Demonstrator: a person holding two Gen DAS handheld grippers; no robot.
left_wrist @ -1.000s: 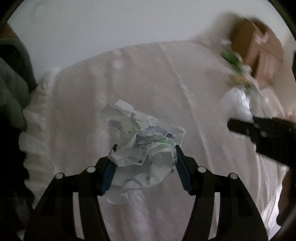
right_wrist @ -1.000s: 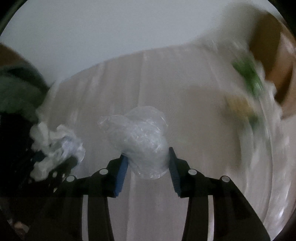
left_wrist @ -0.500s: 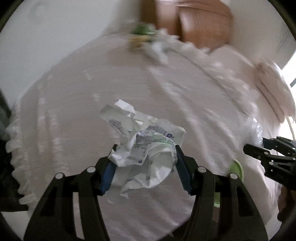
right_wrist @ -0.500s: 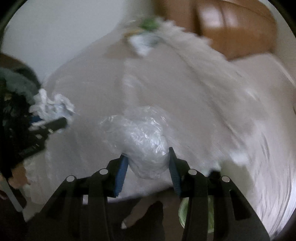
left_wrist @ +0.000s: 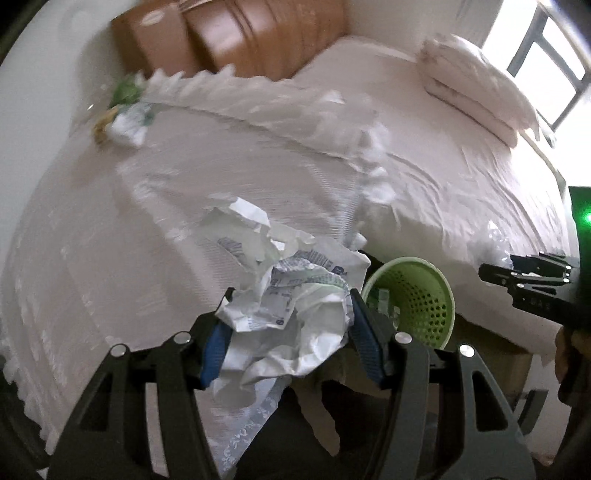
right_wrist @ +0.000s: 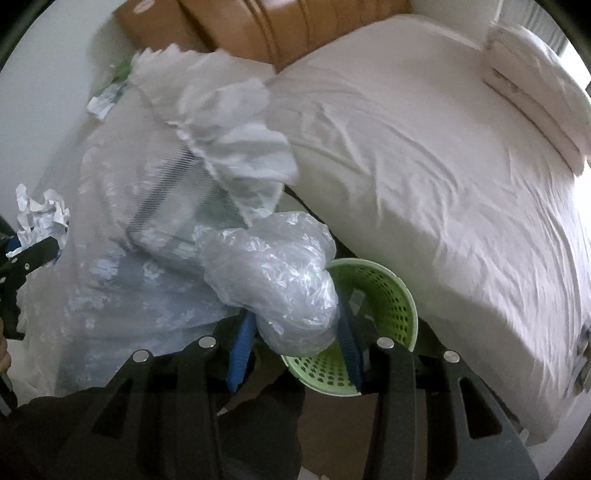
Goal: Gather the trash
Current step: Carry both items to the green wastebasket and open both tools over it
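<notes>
My left gripper (left_wrist: 288, 332) is shut on a crumpled white printed paper wad (left_wrist: 291, 291), held over the edge of a white lace-covered table (left_wrist: 110, 240). Just right of it, on the floor, stands a green perforated waste basket (left_wrist: 417, 295) with some scraps inside. My right gripper (right_wrist: 295, 343) is shut on a crumpled clear plastic bag (right_wrist: 273, 280), which hangs directly above the green basket (right_wrist: 384, 306). The right gripper (left_wrist: 491, 275) also shows at the right edge of the left wrist view, and the left gripper's paper wad (right_wrist: 40, 218) at the left edge of the right wrist view.
More trash (left_wrist: 125, 118), green and white, lies at the far end of the lace table. A bed with a white sheet (right_wrist: 443, 184) and a folded quilt (left_wrist: 476, 77) sits to the right of the basket. A brown headboard (left_wrist: 258, 33) stands behind.
Both grippers swung from above the lace table toward its edge, still holding their loads. The green basket and the bed came into view, and the plastic bag now hangs over the basket.
</notes>
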